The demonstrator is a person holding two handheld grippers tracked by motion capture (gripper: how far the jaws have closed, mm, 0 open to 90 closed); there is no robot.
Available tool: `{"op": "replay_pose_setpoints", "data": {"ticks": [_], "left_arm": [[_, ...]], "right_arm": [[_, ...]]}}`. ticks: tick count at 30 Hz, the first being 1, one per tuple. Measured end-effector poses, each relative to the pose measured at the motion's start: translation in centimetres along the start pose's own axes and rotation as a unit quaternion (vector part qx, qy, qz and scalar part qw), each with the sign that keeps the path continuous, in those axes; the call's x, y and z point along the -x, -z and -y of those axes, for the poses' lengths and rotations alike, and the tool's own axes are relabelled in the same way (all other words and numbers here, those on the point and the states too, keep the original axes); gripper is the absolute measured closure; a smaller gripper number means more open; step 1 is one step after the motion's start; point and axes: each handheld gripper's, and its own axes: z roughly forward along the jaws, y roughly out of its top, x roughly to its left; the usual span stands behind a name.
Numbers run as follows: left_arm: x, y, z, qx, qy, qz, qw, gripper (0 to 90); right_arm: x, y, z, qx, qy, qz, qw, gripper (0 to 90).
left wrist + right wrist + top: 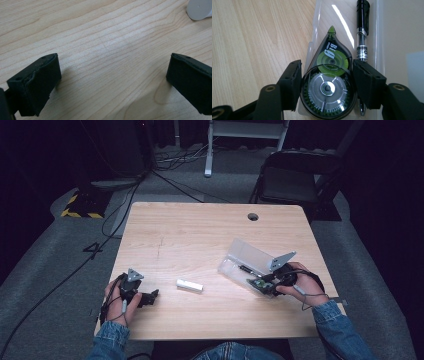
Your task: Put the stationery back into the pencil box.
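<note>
Near the table's [210, 225] front edge, left gripper [112, 82] spread over bare wood, right gripper [327, 85] pinching the tape roller [328, 82] inside the clear case [245, 257] beside a pen [362, 32], toward the right edge.

Correction tape [328, 85] between gripper [327, 86] pads

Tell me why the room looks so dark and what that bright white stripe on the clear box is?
High view: light falls on the table while the room around it stays nearly black. Right gripper view: the stripe is glare on the clear box; the right tool clamps a sharp-looking correction tape roller, the pen beside it. Left gripper view: the left tool casts soft shadows; the white object is blurry.
</note>
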Motion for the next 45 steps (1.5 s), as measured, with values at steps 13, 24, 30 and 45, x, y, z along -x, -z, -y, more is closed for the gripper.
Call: {"op": "replay_pose_setpoints", "data": {"ticks": [13, 24, 30, 45], "left_arm": [[0.0, 0.0, 0.0, 0.000, 0.000, 0.000, 1.0000, 0.0], [0.0, 0.0, 0.0, 0.000, 0.000, 0.000, 1.0000, 0.0], [0.0, 0.0, 0.0, 0.000, 0.000, 0.000, 1.0000, 0.0], [0.0, 0.0, 0.0, 0.000, 0.000, 0.000, 1.0000, 0.0]], "right_arm": [[0.1, 0.2, 0.1, 0.003, 0.005, 0.001, 1.0000, 39.5], [0.0, 0.6, -0.2, 0.028, 0.000, 0.003, 0.9996, 37.2], [-0.4, 0.5, -0.8, 0.051, 0.003, 0.011, 0.9986, 35.0], [-1.0, -2.4, -2.8, 0.057, 0.012, 0.002, 0.9983, 33.7]]}}
